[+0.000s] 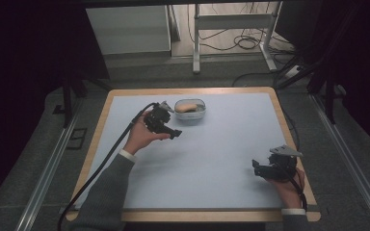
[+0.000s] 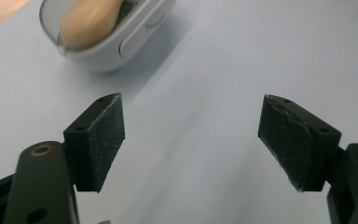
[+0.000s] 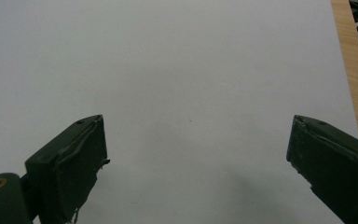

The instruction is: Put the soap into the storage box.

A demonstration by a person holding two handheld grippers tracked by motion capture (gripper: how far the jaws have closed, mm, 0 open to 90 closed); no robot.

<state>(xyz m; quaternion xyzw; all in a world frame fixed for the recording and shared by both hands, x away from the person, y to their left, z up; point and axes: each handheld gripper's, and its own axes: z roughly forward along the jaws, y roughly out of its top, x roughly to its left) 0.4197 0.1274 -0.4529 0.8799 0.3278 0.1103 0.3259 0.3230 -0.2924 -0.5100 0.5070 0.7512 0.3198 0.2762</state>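
Left gripper (image 2: 192, 133) spread, empty, at 8 o'clock of lidded container (image 1: 190, 109), poised to grasp; right gripper (image 3: 196, 158) spread, parked.

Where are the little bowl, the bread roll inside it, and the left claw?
bowl (image 1: 190, 118): high view, on its near outer wall.
bread roll (image 2: 86, 22): left gripper view, on its tan top.
left claw (image 2: 191, 135): left gripper view, midway between the tips of its two open jaws.

Glossy clear plastic container (image 2: 103, 44), matt pale-blue mat (image 1: 221, 154), wood-edged table (image 1: 289, 130), gritty black gripper pads (image 2: 103, 140).
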